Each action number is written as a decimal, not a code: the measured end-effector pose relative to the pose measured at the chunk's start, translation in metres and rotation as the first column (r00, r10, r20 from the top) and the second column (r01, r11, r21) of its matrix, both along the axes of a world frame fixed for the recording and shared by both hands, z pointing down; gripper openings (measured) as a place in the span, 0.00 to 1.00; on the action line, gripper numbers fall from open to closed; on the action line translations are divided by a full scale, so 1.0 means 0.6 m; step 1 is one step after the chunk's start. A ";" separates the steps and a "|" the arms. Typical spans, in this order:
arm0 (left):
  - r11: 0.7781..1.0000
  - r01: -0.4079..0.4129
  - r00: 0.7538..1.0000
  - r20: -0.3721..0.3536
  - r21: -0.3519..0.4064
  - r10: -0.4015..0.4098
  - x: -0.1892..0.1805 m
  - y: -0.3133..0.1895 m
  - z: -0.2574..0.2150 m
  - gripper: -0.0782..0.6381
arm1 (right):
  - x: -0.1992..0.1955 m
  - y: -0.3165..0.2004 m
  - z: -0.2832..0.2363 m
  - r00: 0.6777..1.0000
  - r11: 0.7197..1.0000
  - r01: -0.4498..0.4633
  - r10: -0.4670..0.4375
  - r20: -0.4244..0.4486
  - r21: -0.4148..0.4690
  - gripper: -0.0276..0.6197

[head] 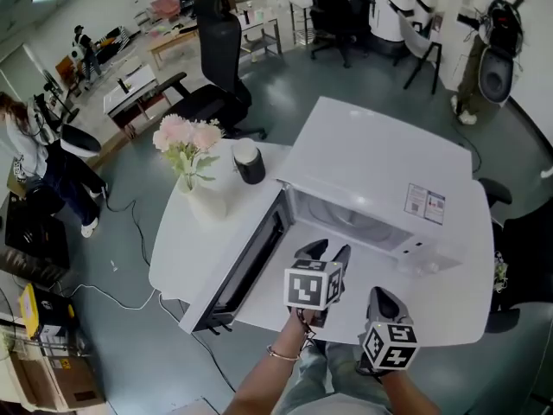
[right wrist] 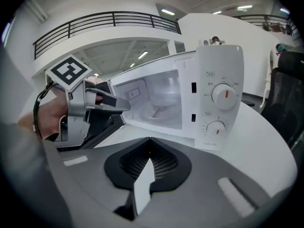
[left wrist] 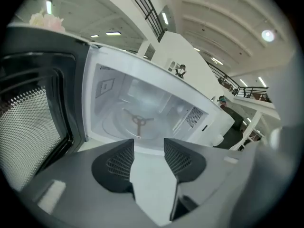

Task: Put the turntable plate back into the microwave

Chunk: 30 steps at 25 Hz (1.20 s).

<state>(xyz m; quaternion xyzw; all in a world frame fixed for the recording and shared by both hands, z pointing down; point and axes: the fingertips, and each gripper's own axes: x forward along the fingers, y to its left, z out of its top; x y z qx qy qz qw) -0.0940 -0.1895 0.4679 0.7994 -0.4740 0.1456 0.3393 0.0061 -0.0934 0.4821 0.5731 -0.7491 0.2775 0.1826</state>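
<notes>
The white microwave (head: 380,158) stands on a white table with its door (head: 251,266) swung wide to the left. In the left gripper view its cavity holds a faint round clear plate (left wrist: 114,127) lying flat on the floor. The three-armed hub (left wrist: 138,121) shows through the plate. My left gripper (head: 328,251) hangs just in front of the cavity opening, open, with nothing between its fingers (left wrist: 122,161). My right gripper (head: 380,296) sits nearer to me and to the right, shut and empty. The right gripper view shows the left gripper (right wrist: 124,106) before the cavity.
A vase of pink flowers (head: 188,145) and a black cylinder (head: 249,162) stand on the table (head: 186,240) left of the microwave. The control panel with two knobs (right wrist: 221,96) is on the microwave's right. Office chairs (head: 216,50), desks and people are farther back.
</notes>
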 end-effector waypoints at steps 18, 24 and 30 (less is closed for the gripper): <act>0.930 0.240 0.961 0.066 0.279 -0.268 -0.104 0.069 -0.142 0.11 | -0.048 -0.058 -0.137 0.984 0.970 0.172 -0.178 0.019 0.171 0.06; 0.903 0.310 0.935 0.078 0.297 -0.346 -0.130 0.094 -0.137 0.11 | -0.042 -0.073 -0.164 0.976 0.950 0.212 -0.216 -0.008 0.231 0.06; 0.895 0.340 0.923 0.081 0.289 -0.376 -0.140 0.103 -0.125 0.11 | -0.039 -0.080 -0.177 0.974 0.939 0.224 -0.227 -0.017 0.261 0.06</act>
